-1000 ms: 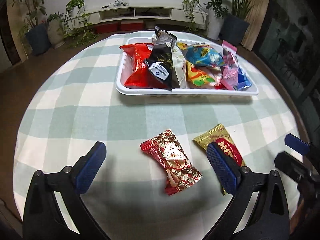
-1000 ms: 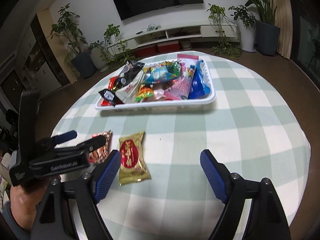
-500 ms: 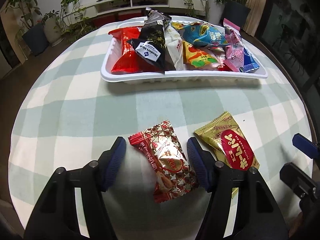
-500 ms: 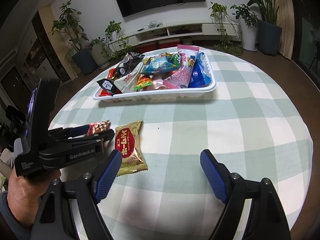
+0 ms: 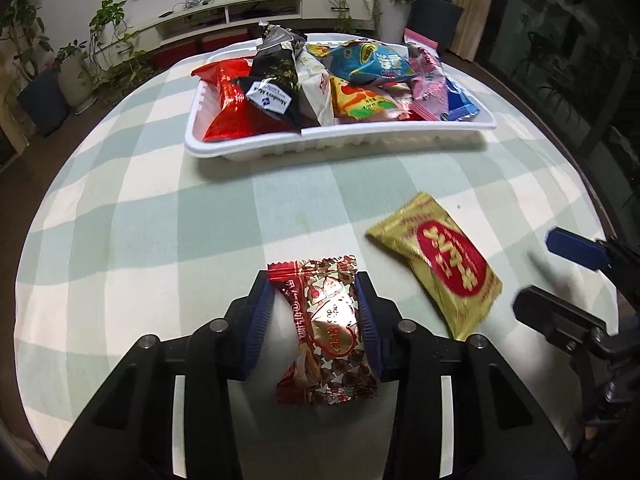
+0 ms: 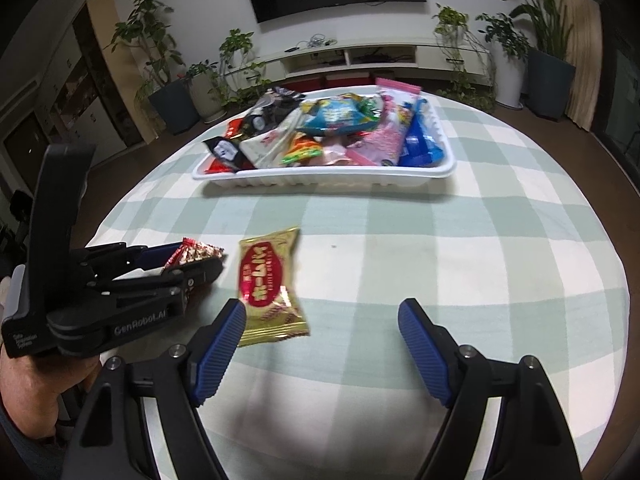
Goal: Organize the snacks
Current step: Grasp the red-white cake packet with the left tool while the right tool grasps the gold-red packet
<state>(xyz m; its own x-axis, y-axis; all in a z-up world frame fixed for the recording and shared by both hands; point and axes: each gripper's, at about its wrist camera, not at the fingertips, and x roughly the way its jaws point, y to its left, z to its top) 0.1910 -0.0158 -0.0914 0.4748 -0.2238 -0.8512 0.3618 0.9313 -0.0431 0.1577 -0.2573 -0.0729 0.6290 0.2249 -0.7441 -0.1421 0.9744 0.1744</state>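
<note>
Change since a second ago: left gripper (image 5: 316, 322) has narrowed from wide open to clamped on the red-and-silver candy packet (image 5: 326, 332), which has turned from a slant to nearly straight along the fingers; the tray looks nearer in the left wrist view.
Left gripper pose: low over the checked tablecloth (image 5: 168, 216), fingers aimed toward the white tray (image 5: 340, 146); in the right wrist view it lies nearly level, held by a bare hand (image 6: 38, 392).
Left gripper grip: both blue pads (image 5: 366, 320) press the packet's long sides; its crimped ends stick out beyond the pads front and back.
Red-and-silver packet axis: long axis runs toward the tray, far crimp pointing at it, well short of its near wall.
Right gripper (image 6: 322, 346) pose: hovers above the cloth, pointing at the tray, on the tray-facing side's near edge of the table.
Right gripper grip: jaws spread wide, nothing between them.
Gold packet (image 6: 270, 286): flat on the cloth short of the tray, just beside the right gripper's left pad (image 6: 220, 350), long axis toward the tray with a slight tilt; slightly blurred.
Tray contents: piled snack bags (image 5: 344, 80), red, black, blue, pink among them.
</note>
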